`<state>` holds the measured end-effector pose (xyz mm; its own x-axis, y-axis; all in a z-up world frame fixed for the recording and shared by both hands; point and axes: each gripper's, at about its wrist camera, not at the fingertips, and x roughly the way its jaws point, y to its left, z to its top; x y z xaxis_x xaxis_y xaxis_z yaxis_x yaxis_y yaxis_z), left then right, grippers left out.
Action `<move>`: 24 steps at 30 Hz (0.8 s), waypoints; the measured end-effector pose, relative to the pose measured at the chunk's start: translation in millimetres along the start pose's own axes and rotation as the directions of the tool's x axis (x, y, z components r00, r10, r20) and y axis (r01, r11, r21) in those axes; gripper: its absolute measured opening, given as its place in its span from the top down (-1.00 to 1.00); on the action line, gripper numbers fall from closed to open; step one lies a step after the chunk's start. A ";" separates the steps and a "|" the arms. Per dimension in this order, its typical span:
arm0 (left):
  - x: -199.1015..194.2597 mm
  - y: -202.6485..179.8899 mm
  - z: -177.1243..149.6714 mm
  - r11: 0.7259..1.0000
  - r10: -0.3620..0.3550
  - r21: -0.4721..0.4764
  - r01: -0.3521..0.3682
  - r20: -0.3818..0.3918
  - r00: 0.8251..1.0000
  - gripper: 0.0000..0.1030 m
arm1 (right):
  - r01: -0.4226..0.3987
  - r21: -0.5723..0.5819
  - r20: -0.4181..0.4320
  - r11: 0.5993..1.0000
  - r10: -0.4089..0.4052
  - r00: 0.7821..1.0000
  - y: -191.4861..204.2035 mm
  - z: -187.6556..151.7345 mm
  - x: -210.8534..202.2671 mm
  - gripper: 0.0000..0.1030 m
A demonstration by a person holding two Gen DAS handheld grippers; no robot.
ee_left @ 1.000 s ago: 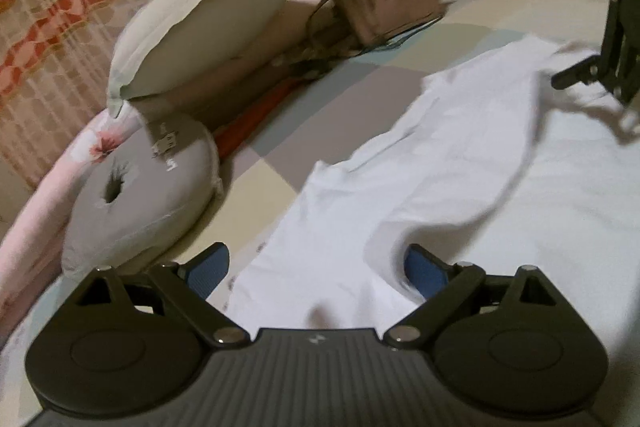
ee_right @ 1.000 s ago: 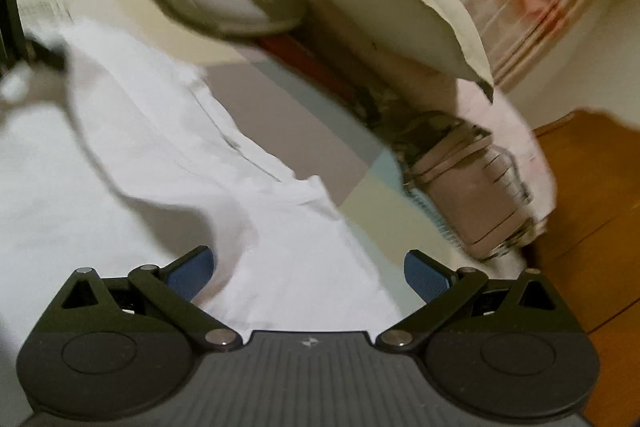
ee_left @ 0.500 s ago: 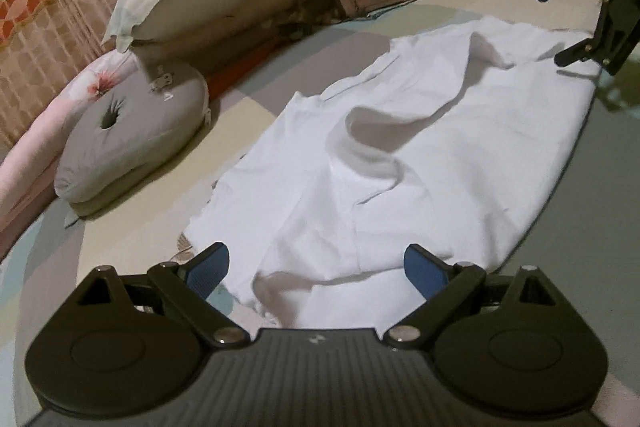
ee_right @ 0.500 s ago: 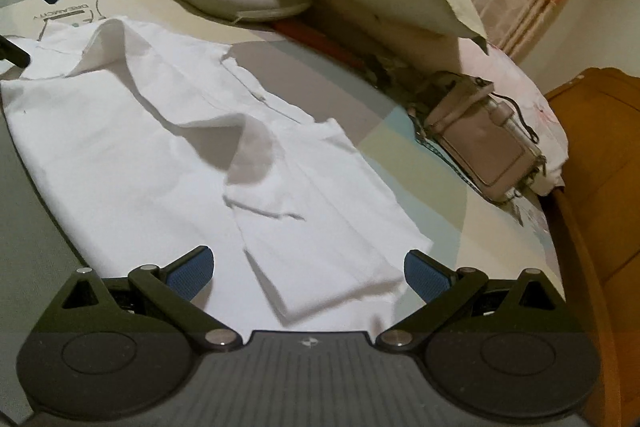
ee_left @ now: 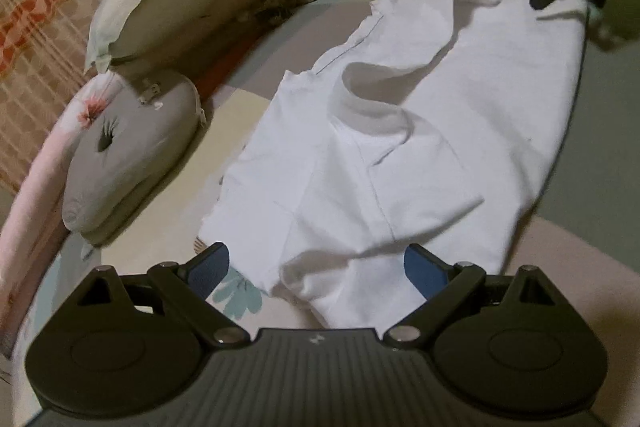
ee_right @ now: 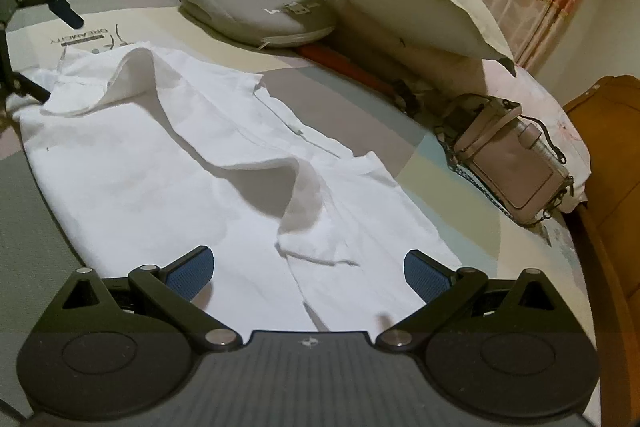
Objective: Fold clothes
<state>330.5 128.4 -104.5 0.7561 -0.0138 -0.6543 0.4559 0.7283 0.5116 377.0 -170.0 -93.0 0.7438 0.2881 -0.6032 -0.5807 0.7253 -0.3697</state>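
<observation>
The white shirt (ee_right: 168, 163) lies half-folded and rumpled ahead of both gaping, empty grippers (ee_left: 316, 269) (ee_right: 306, 269); flattening is judged due

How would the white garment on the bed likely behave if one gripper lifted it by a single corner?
The white garment would probably drape and sag: it already lies in soft ridges and creases. It looks thin and light, so the open right gripper could likely lift it easily. The loose flap near the fingers may slide or unfold, since nothing pins it.
</observation>
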 end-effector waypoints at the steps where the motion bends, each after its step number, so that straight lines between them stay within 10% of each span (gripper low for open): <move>1: 1.9 0.0 3.3 1.000 0.010 0.001 -0.010 0.007 1.000 -0.84 | 0.000 -0.002 0.005 1.000 0.000 1.000 2.0 1.3 0.4 -1.00; 14: 31.3 67.6 25.2 0.947 0.055 -0.319 -0.035 0.053 0.997 -0.84 | 0.029 -0.006 0.003 1.000 -0.029 1.000 -8.5 25.2 34.3 -1.00; 24: 61.4 109.3 33.2 0.880 0.245 -0.400 -0.255 -0.075 0.967 -0.83 | 0.121 0.115 -0.026 0.986 -0.118 0.993 -53.8 62.5 85.0 -1.00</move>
<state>442.3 184.4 -70.2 0.8072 0.2170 -0.5490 0.0209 0.9189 0.3939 492.2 -145.4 -80.2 0.7986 0.1840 -0.5731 -0.4449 0.8217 -0.3562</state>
